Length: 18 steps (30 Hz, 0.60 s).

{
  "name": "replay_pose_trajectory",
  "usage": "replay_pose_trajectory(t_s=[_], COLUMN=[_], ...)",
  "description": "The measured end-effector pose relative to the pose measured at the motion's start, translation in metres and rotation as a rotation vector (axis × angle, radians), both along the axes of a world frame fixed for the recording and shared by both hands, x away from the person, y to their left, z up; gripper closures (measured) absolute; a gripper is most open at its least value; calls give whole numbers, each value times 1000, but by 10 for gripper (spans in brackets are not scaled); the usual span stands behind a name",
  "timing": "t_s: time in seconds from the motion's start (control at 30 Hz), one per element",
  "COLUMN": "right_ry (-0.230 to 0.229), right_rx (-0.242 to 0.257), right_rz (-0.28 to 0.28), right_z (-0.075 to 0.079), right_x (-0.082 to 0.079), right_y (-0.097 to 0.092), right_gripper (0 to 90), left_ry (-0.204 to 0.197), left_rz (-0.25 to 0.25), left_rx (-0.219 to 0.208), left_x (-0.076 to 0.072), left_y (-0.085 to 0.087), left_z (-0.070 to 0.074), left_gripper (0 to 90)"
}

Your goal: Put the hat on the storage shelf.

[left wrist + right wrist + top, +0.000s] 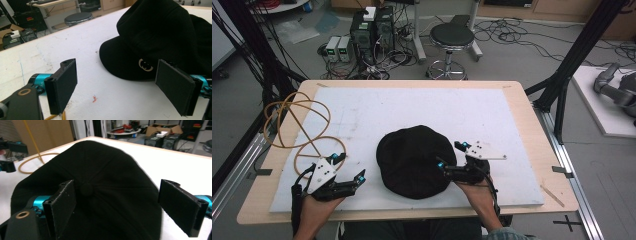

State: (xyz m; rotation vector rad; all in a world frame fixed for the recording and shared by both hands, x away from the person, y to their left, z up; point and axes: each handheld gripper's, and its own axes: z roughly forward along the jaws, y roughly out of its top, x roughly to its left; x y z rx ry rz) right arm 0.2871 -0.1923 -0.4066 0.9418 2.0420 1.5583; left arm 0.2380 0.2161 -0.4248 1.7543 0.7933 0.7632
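A black cap (416, 161) is seen lying crown-up on the white board (412, 115) that covers the wooden desk (522, 107), toward the near edge and about midway across. In the left gripper view its brim is pointed toward the camera, and a small pale ring emblem (145, 65) is seen on the front.

The right tongs (452, 156) are held at the cap's right rim, jaws spread wide; in the high view the inner jaw is placed over the edge of the cap and the outer jaw over bare board just beside it. In the right gripper view the crown and its top button (86, 189) are framed between the two open jaws, and nothing is gripped.

The left tongs (349, 167) are held on the board to the left of the cap, apart from it, jaws also spread wide and empty. In the left gripper view the brim is seen beyond the right jaw.

Both hands are brought in from the near edge. The right hand (477, 192) is angled inward toward the cap; the left hand (318, 202) is angled inward and forward, low over the board.

A looped tan hose (297, 125) is seen at the left end of the desk, partly over the board's edge.
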Motion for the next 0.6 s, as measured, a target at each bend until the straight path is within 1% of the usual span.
replay_pose_trajectory(t_s=[0.13, 0.17, 0.33, 0.37, 0.47, 0.5, 0.53, 0.6], right_ry=[6, 6, -5, -5, -7, -7, -8, -2], right_rx=[-5, -5, -43, -43, -53, -53, -67, -80], right_rz=[18, 18, 48, 48, 57, 57, 58, 65], right_z=[-4, -4, -7, -7, -10, -10, -11, -13], right_x=[1, 1, 3, 3, 4, 4, 5, 6], right_y=[12, 12, 33, 33, 43, 43, 48, 53], right_gripper=[151, 151, 151, 151, 151, 151, 151, 151], left_ry=[1, 1, 0, 0, -1, -1, -1, -1], left_rz=[1, 0, -5, -5, -3, -3, -3, -3], left_rx=[1, -1, -1, -1, -2, -5, -4, -3], left_x=[0, 0, 0, 0, 0, 0, 0, 0], left_y=[0, 0, -1, -1, 0, 0, 0, 0], left_z=[0, 0, 0, 0, 0, 0, 0, 0], left_gripper=[181, 181, 181, 181, 181, 181, 180, 181])
